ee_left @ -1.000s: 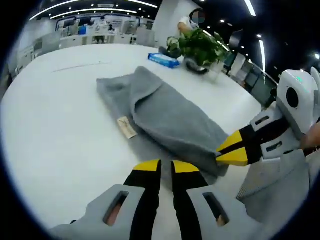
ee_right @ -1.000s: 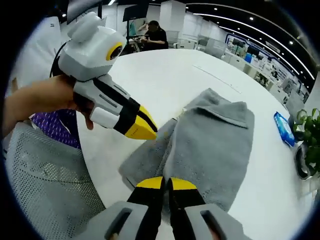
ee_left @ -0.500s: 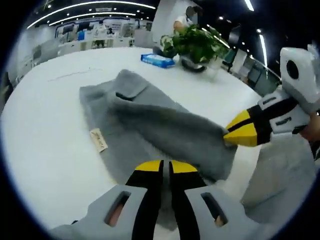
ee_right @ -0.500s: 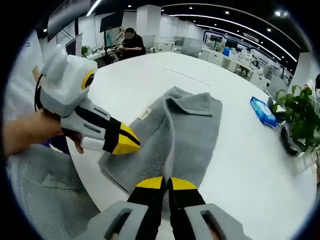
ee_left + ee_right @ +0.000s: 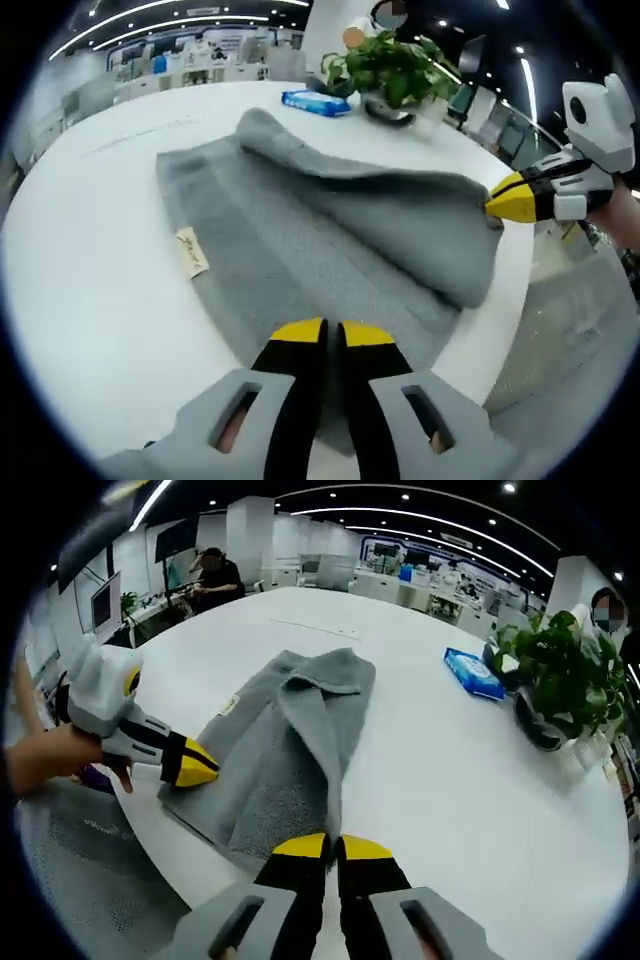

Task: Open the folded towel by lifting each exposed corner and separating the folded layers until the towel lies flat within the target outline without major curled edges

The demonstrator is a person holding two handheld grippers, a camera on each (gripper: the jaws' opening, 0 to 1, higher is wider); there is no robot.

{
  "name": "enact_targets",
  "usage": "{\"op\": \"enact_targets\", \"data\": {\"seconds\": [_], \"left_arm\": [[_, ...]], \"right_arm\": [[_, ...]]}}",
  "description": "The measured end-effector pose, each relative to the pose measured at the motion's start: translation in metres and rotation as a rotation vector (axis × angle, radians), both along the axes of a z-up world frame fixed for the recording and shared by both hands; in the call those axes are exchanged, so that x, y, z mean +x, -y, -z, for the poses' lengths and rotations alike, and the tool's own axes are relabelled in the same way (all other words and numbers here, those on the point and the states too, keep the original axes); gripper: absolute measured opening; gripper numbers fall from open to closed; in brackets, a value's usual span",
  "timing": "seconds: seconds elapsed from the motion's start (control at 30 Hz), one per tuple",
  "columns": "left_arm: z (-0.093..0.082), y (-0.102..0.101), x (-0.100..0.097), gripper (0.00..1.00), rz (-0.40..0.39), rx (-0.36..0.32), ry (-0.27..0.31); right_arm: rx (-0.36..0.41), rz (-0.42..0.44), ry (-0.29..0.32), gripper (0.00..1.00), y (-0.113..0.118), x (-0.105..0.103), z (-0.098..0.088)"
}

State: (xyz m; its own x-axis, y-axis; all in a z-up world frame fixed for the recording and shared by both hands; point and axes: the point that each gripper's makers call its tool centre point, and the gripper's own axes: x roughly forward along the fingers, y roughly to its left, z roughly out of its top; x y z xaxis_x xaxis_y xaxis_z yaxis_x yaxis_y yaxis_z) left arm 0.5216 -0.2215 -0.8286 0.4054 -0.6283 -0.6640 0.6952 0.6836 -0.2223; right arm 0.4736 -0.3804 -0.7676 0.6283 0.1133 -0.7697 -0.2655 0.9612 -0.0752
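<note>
Our right tool is pinching a corner of the grey towel with its yellow tips pressed together, holding that top layer raised so it is arching up off the layer beneath. Our left tool is clamping the near edge of the towel at the rim of the white tabletop, tips shut on the cloth. In the right tool's view the towel is lying along the tabletop's near rim, its far end bunching into a fold. We are seeing wide bare tabletop beyond it. A blue packet and a potted plant are sitting well apart from the towel.
</note>
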Motion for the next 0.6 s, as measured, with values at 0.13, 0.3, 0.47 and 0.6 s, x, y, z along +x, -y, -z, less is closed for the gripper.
{"op": "enact_targets", "data": {"seconds": [0.13, 0.3, 0.47, 0.6], "left_arm": [[0.000, -0.001, 0.001, 0.04, -0.013, -0.010, -0.013], [0.000, -0.001, 0.001, 0.04, -0.033, -0.033, -0.040], [0.000, -0.002, 0.000, 0.03, -0.025, -0.013, -0.037], [0.001, -0.006, 0.000, 0.02, -0.018, 0.019, -0.028]], "right_arm": [[-0.003, 0.070, -0.001, 0.00, 0.026, -0.006, -0.001], [-0.025, 0.132, -0.013, 0.00, 0.053, -0.013, 0.002], [-0.055, 0.189, -0.033, 0.00, 0.080, -0.021, 0.007], [-0.044, 0.262, -0.034, 0.00, 0.103, -0.028, 0.010]]}}
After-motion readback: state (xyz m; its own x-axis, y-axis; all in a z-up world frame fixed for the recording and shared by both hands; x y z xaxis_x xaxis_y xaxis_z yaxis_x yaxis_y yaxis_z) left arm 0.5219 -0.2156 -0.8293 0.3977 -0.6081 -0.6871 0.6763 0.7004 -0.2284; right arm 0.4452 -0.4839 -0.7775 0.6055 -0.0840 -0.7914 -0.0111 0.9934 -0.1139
